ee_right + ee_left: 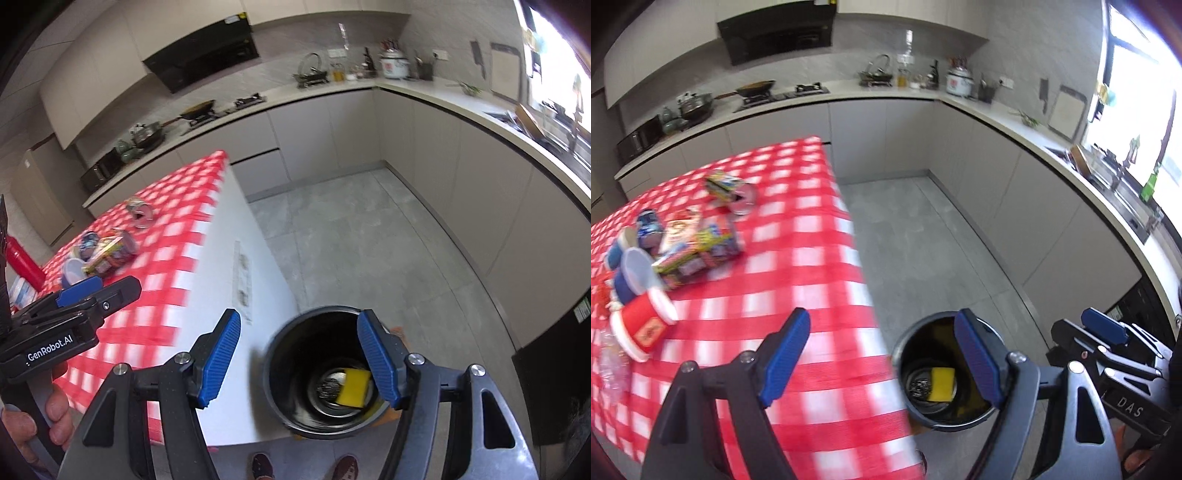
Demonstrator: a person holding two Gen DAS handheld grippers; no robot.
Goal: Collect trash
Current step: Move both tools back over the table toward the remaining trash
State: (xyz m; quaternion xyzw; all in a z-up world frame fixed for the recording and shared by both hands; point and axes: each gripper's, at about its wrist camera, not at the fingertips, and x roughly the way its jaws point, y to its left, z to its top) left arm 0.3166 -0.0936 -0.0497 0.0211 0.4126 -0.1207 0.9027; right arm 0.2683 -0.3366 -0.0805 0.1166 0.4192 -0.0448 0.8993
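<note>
Kitchen with an L-shaped counter (960,101) along the far wall and under the window; grey tiled floor (369,236) in the middle. A table (798,236) under a red-and-white checked cloth takes up the left half of both views; its white side panel shows in the right wrist view. A round dark bin (291,369) stands on the floor just beside the near corner of the table, open at the top. At its bottom lie a yellow sponge (354,387) and, touching it, a wad of steel wool (328,386). The rest of the trash is on the cloth, well apart from the bin: a cluster at the left edge with a red paper cup (642,325) on its side, a blue tub (631,277) with a pale lid, a yellow printed wrapper (698,251) and a blue can (648,225), all pressed close together; a tipped can (735,192) lies alone farther back. A crumpled clear bottle (613,365) sits at the left margin, blurred. Left gripper (886,358): jaws wide apart, nothing between the blue pads, held above the table edge with the bin seen past its right finger. Right gripper (299,362): jaws apart, nothing clamped, held above the bin mouth. Each gripper shows at the margin of the other's view. A person's fingers (55,417) wrap the left gripper's handle; two shoes (306,467) on the floor below.
</note>
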